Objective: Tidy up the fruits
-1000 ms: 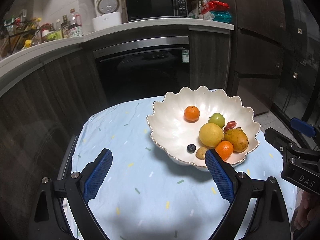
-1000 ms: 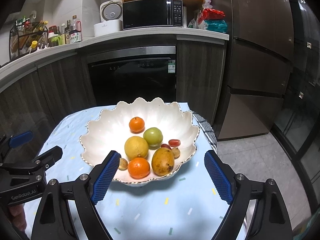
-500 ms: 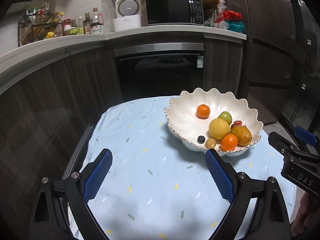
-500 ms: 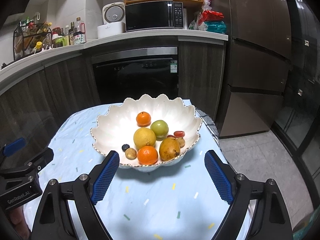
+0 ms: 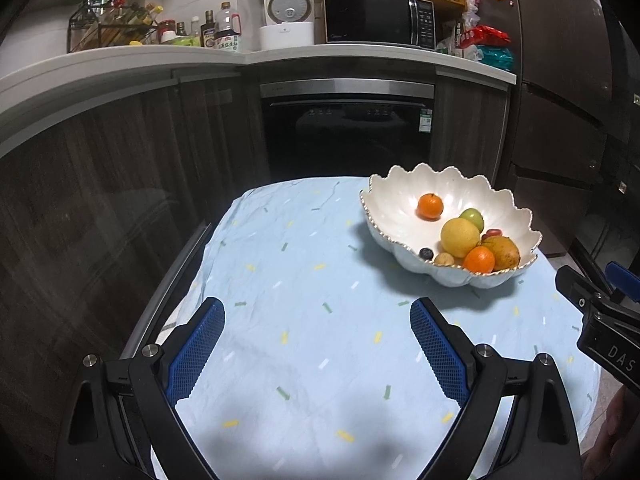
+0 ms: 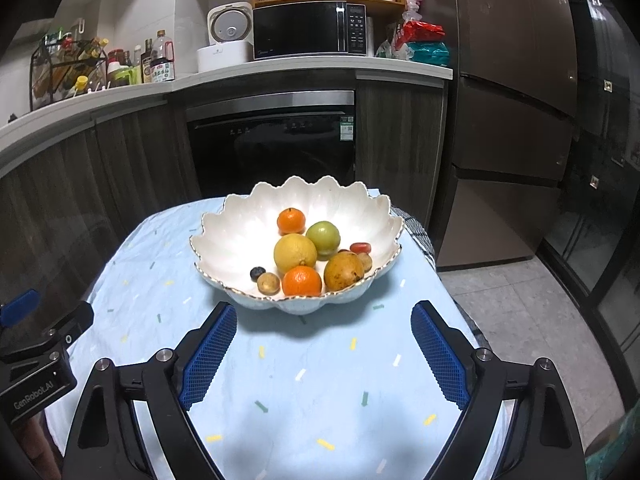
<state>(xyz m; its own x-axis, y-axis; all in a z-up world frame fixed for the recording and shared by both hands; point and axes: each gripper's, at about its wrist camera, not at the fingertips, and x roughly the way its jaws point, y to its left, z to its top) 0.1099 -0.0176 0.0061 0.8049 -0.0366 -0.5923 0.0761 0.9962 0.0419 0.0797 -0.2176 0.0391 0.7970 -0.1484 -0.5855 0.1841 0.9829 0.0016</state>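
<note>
White bowl (image 6: 240, 236) holds lemon (image 6: 295, 253), oranges, mango (image 6: 343, 271)

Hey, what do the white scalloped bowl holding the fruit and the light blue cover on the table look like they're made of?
White scalloped bowl: likely glazed ceramic or porcelain; it is glossy with bright highlights, has a rigid fluted wall and a thin gold-looking rim line. Light blue table cover: looks like thin woven fabric, matte, with printed confetti dashes; creases and wrinkles show in the left wrist view.

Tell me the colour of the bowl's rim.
Gold edging on the white scalloped bowl, clearest in the right wrist view.
</note>
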